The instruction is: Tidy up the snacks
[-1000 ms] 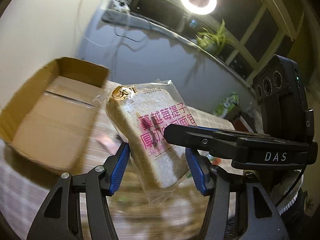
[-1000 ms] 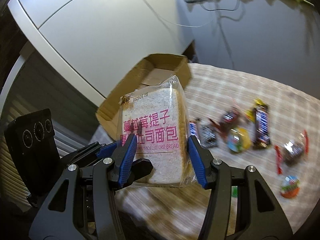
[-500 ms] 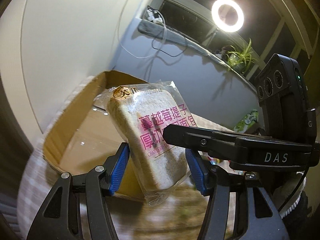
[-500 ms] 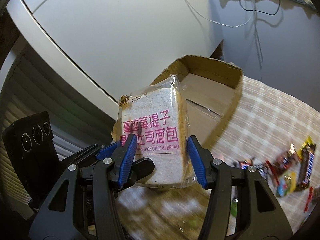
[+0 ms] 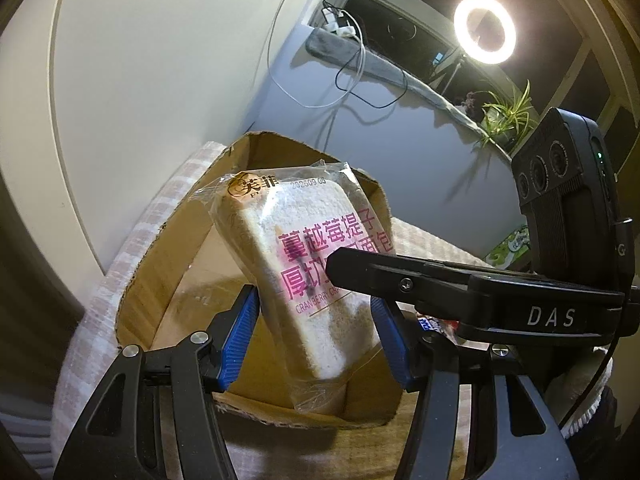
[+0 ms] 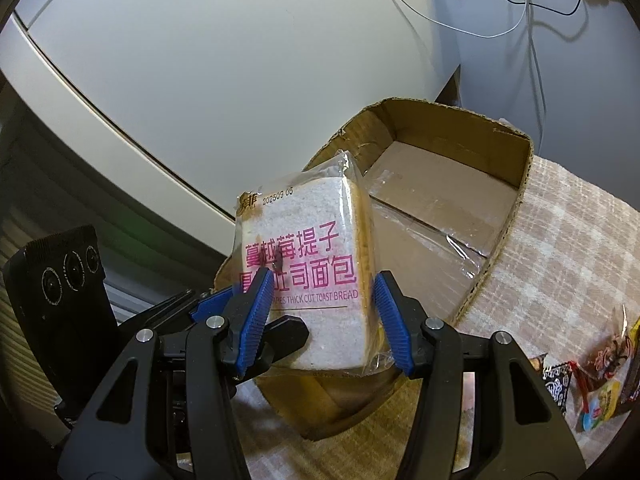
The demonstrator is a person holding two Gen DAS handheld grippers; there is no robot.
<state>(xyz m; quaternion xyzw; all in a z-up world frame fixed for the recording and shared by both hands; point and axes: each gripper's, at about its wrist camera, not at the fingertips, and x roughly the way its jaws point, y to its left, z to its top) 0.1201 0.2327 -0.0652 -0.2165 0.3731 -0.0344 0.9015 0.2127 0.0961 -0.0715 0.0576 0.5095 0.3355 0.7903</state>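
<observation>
Both tongs are on the same packet here: a clear-wrapped slice of thick cut toast bread (image 5: 304, 280) with pink lettering, held up in the air and leaning a little, right over the open cardboard box (image 6: 448, 216). In the left wrist view the left tongs (image 5: 314, 340) have their blue pads (image 5: 236, 344) pressed against the lower edges of the slice, one on each side, closed on it. Across them comes the right tongs' black finger, lying over the front of the wrapper. From the right wrist view the right tongs (image 6: 322, 320) are clamped on the bread (image 6: 308, 280) as well, blue pads (image 6: 390, 320) against both sides low down, with the left tongs (image 6: 236, 304) reaching in from the left beneath it. The box sits on a table under a pale checked cloth (image 6: 560, 248), its taped floor bare in the part that shows. Off to the right on the cloth lies a small cluster of wrapped snacks (image 6: 588, 376), well apart from the box. A ring light (image 5: 484, 29) glows up by the dark window.
</observation>
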